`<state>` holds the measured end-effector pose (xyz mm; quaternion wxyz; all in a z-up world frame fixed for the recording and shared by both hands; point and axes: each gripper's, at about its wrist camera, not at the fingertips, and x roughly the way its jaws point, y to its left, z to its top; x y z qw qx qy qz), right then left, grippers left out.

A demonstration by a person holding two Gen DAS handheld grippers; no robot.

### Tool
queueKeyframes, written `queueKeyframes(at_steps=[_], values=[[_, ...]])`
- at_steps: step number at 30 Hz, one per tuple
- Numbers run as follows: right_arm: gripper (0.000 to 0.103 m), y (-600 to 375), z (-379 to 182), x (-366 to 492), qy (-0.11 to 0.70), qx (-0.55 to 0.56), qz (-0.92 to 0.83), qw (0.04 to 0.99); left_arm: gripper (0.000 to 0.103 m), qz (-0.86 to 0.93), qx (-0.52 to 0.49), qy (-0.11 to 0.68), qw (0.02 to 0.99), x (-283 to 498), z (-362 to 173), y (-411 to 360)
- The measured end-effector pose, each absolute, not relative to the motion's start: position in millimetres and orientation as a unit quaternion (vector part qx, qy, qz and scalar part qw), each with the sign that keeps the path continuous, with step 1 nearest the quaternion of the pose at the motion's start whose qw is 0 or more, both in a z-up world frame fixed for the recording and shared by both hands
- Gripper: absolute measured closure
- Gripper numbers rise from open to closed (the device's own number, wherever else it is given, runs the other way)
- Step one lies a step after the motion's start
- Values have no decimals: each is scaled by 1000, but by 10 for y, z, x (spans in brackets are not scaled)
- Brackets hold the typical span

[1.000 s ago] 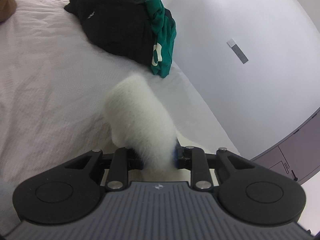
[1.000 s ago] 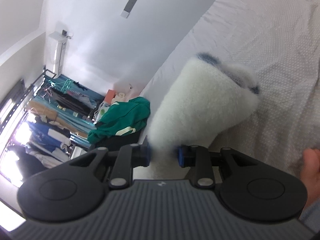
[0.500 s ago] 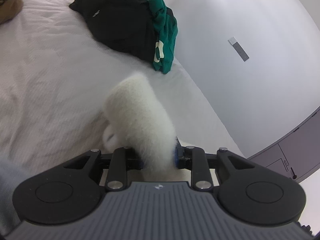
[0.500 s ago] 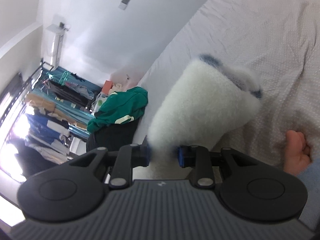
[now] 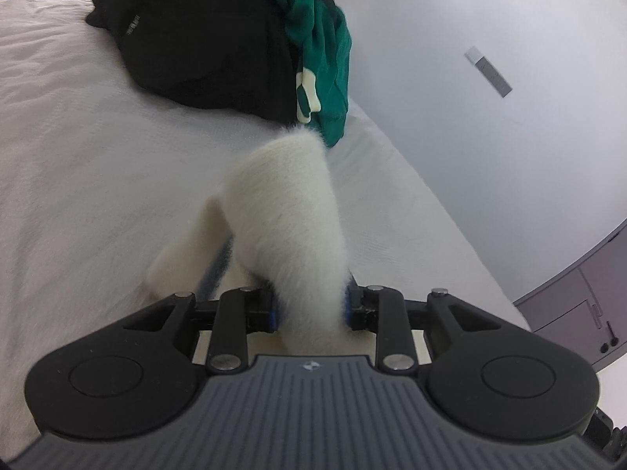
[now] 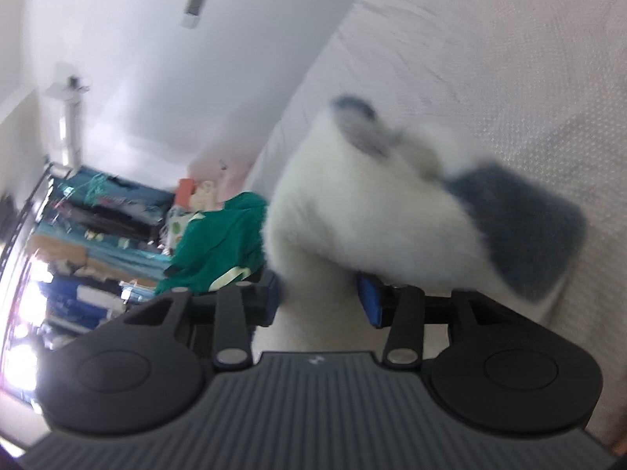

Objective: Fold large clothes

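Your left gripper has a thick fold of the white fleece between its fingers. The blue pads press on the fleece from both sides, and the jaws are opening a little at this moment. The fleece rises in front of the gripper as a fluffy roll and hangs down on the left side to the bed, where a blue-grey edge of it shows.

Your right gripper also has the fleece between its fingers. Here the jaws are opening too, and the blue pad on the right stands free of the fabric, so the fingers are spread around the fleece and do not pinch it. This view is blurred. A blue-grey part of the fleece lies to the right, on the bed.

At the far end of the bed, close to the white wall, lies a heap of a black garment with a green garment touching its right side. The fleece tip is near the green one, but you cannot tell if they touch.

For containers, only a clothes rack shows, far off in the right view; it holds hanging clothes in blue, teal and dark tones, too blurred to tell apart. A grey cabinet stands at the right edge in the left view; its doors are closed.
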<state>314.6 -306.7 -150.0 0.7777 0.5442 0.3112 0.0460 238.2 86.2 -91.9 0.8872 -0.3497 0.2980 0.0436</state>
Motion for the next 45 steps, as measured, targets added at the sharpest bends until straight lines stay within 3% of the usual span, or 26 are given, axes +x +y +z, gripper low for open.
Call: queueKeyframes(at_steps=[13,24,30,33,34,35,40,45], values=[[61,-3206,-2092,3865,342,555,41,757,67,15,-342,304,889,3288,-1511,918],[61,-3263,-2160,3984,343,555,66,755,67,-3,-352,304,885,3407,-1625,956],[61,-3381,-2143,3863,343,571,84,741,52,-32,-370,306,877,3274,-1497,1050],[61,-3440,-2113,3773,349,572,91,737,26,-51,-375,291,879,3131,-1395,1107],[61,-3455,-2097,3746,352,568,92,738,13,-63,-373,284,881,3074,-1354,1118],[61,-3472,-2080,3711,355,562,95,741,10,-70,-369,277,884,3010,-1305,1121],[57,-3486,-1954,3582,361,529,104,761,10,-67,-317,256,911,2765,-1140,1007],[34,-3445,-1774,3476,344,495,118,789,10,-81,-277,264,920,2799,-1149,797]])
